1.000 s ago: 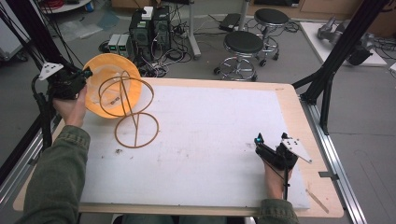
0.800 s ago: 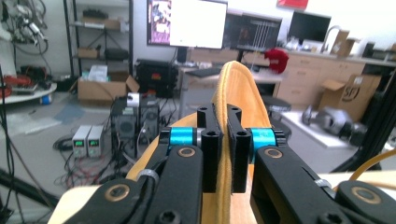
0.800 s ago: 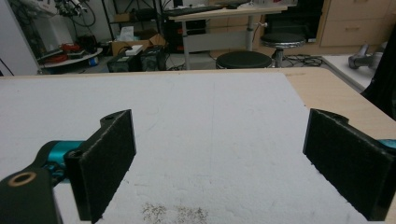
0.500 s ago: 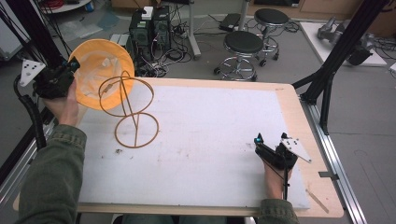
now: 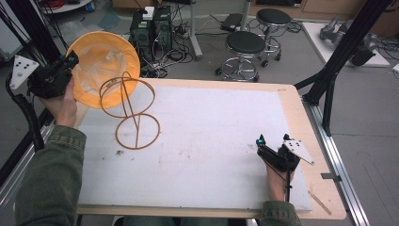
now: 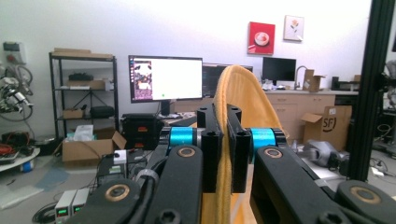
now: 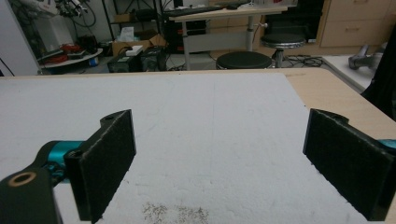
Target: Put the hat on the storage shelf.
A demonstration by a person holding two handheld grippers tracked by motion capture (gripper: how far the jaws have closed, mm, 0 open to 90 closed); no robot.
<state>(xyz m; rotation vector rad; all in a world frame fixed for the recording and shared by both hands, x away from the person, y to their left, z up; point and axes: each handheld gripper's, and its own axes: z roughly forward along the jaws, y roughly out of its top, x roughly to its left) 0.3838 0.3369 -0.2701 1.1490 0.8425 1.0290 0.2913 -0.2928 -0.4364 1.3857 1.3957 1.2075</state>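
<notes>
orange bowl: a floppy, cloth-looking orange bowl (image 5: 101,66) was up in the air past the desk's far-left corner, tipped on edge so its hollow faced the camera in the high view.
left tongs: the left tongs (image 5: 70,60) were clenched right on the bowl's rim; in the left gripper view you could see the orange edge (image 6: 227,154) squeezed between the two black jaws, no gap.
right tongs: the right tongs (image 5: 259,141) were released, jaws spread wide with nothing between them, parked low over the white desk (image 5: 226,141) at the near right.
wire stand: a brown wire stand (image 5: 134,115), one ring flat on the desk and one ring up top, stood just right of the bowl. Couldn't tell if the bowl was touching the top ring or just overlapping it in the picture.
step in hand: looked to me like the carry bit, bowl lifted clear and held off the stand.
next move: my guess, it needed a steady pinch, since the rim looked soft enough to sag or slip, and probably the idle right tongs coming over to help.
</notes>
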